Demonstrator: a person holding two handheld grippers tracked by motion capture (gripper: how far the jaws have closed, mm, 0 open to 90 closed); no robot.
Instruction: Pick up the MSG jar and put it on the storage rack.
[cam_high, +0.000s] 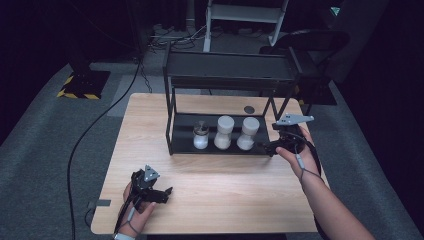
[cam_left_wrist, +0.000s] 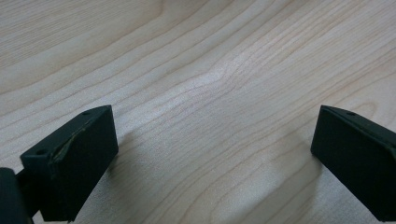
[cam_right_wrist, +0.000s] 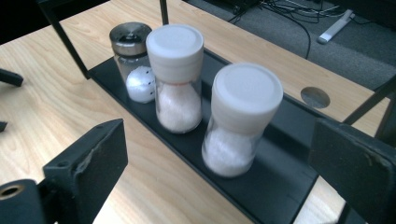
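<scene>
A black two-tier rack (cam_high: 172, 120) stands at the back of the wooden table (cam_high: 215, 195). Its bottom shelf (cam_right_wrist: 275, 186) holds three jars of white grains in a row: a small metal-lidded shaker (cam_high: 200, 136) (cam_right_wrist: 130, 60), a white-capped grinder (cam_high: 224, 132) (cam_right_wrist: 176, 77), and a second white-capped grinder (cam_high: 248, 133) (cam_right_wrist: 240, 119). My right gripper (cam_high: 270, 147) (cam_right_wrist: 219, 172) is open just off the rack's right end, its jaws pointing at the nearest grinder without touching it. My left gripper (cam_high: 164, 194) (cam_left_wrist: 215, 158) is open and low over bare wood at the front left, holding nothing.
The rack's upper shelf (cam_high: 230, 65) overhangs the jars, and thin black posts (cam_right_wrist: 65, 42) frame the bottom shelf. A round cable hole (cam_high: 249, 109) (cam_right_wrist: 314, 96) sits in the table behind the rack. A black cable (cam_high: 95, 125) lies on the grey floor at left.
</scene>
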